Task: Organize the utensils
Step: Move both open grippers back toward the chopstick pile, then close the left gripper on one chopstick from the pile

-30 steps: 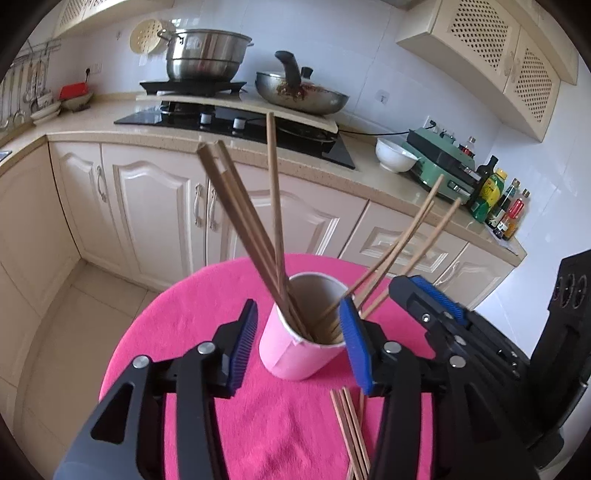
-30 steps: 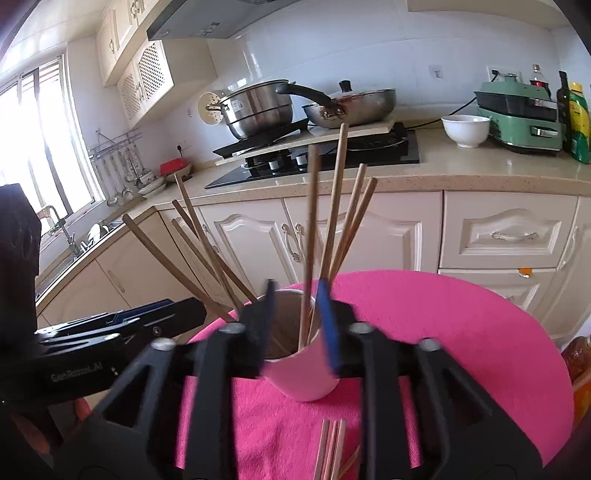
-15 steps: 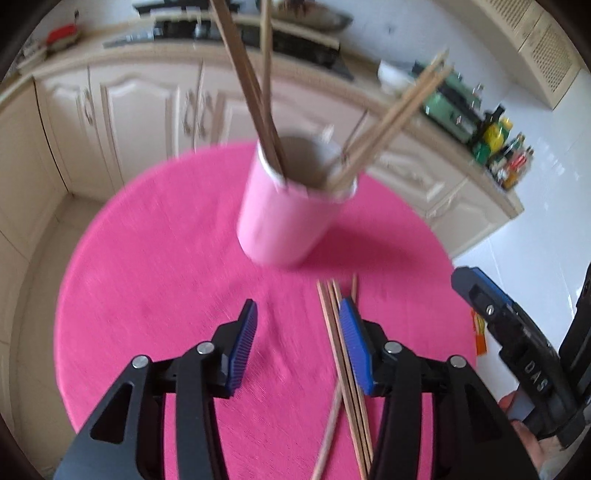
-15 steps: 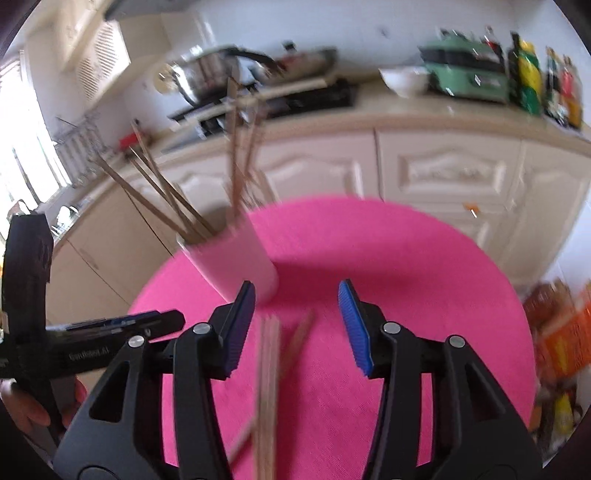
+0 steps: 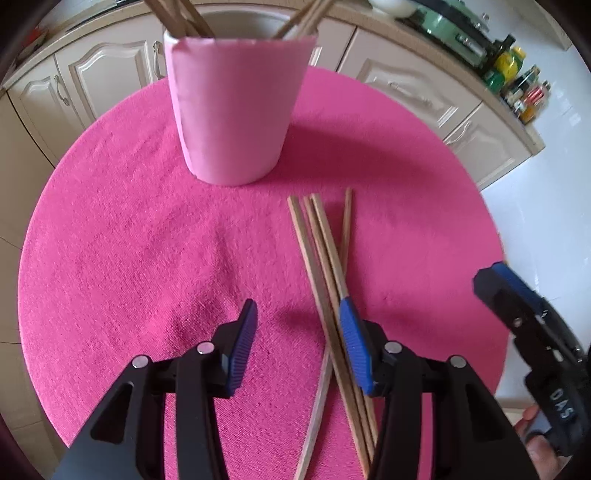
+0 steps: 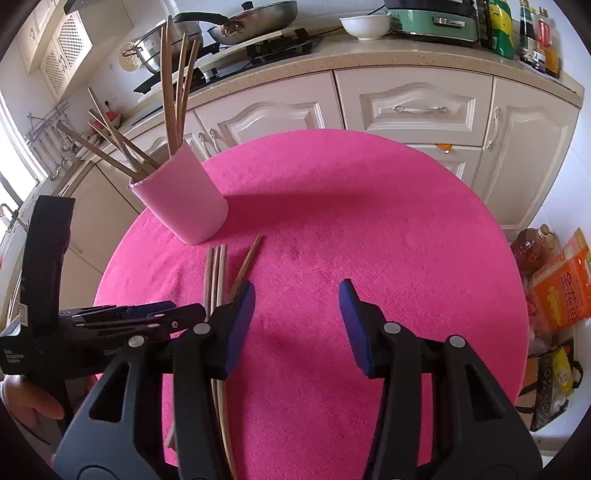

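Observation:
A pink cup (image 5: 232,107) (image 6: 184,199) holding several wooden chopsticks (image 6: 173,81) stands on the round pink table (image 5: 129,240) (image 6: 351,221). Several loose chopsticks (image 5: 325,251) (image 6: 218,266) lie crossed on the cloth in front of the cup. My left gripper (image 5: 297,314) hovers open just above the cloth, its right pad beside the loose chopsticks, nothing between the jaws. My right gripper (image 6: 295,299) is open and empty over bare cloth to the right of the loose chopsticks. Each gripper shows at the edge of the other's view (image 5: 532,332) (image 6: 122,317).
Cream kitchen cabinets (image 6: 406,107) and a counter with stove, pots, a white bowl (image 6: 364,26) and bottles stand behind the table. Bags and a bottle (image 6: 535,247) sit on the floor at the right. A hand (image 6: 26,398) grips the left tool.
Both grippers have dropped from around the cup and tilted downward toward the cloth. The left now sits by the loose chopsticks; the right has shifted right of them.

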`<control>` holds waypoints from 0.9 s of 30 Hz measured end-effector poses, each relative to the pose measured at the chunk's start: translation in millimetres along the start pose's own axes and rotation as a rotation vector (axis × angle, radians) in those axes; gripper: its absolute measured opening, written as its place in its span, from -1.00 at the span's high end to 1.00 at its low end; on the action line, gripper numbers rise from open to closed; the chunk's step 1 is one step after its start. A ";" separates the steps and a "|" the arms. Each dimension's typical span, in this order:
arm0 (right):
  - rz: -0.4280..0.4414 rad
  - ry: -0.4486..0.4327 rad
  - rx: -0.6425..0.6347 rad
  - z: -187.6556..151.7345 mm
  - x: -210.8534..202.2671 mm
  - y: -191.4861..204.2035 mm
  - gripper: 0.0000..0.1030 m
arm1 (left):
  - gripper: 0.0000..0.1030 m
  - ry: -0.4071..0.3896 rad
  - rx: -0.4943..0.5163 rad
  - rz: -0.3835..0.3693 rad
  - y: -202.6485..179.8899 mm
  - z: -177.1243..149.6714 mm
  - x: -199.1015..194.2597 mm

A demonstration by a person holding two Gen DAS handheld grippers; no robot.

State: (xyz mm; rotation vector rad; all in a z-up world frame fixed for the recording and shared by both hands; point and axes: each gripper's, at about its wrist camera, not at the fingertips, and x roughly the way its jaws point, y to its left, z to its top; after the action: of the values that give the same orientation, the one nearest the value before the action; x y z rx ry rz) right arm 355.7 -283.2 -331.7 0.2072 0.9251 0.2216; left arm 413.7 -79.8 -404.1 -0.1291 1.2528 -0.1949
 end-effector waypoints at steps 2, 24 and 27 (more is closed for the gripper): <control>0.003 0.006 0.007 -0.6 0.7 -2.5 0.08 | 0.10 0.012 0.014 0.023 -2.0 -0.1 4.1; 0.104 0.236 -0.069 -2.7 42.9 25.9 0.28 | 0.90 0.057 -0.077 0.022 16.4 14.9 8.9; 0.122 0.270 -0.086 -2.6 50.7 36.1 0.35 | 0.90 0.044 -0.094 0.011 26.2 11.0 -1.8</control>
State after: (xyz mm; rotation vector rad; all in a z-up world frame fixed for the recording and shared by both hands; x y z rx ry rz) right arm 379.5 -234.4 -362.2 0.1559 1.1694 0.4091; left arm 425.6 -53.9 -404.3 -0.1997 1.3063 -0.1293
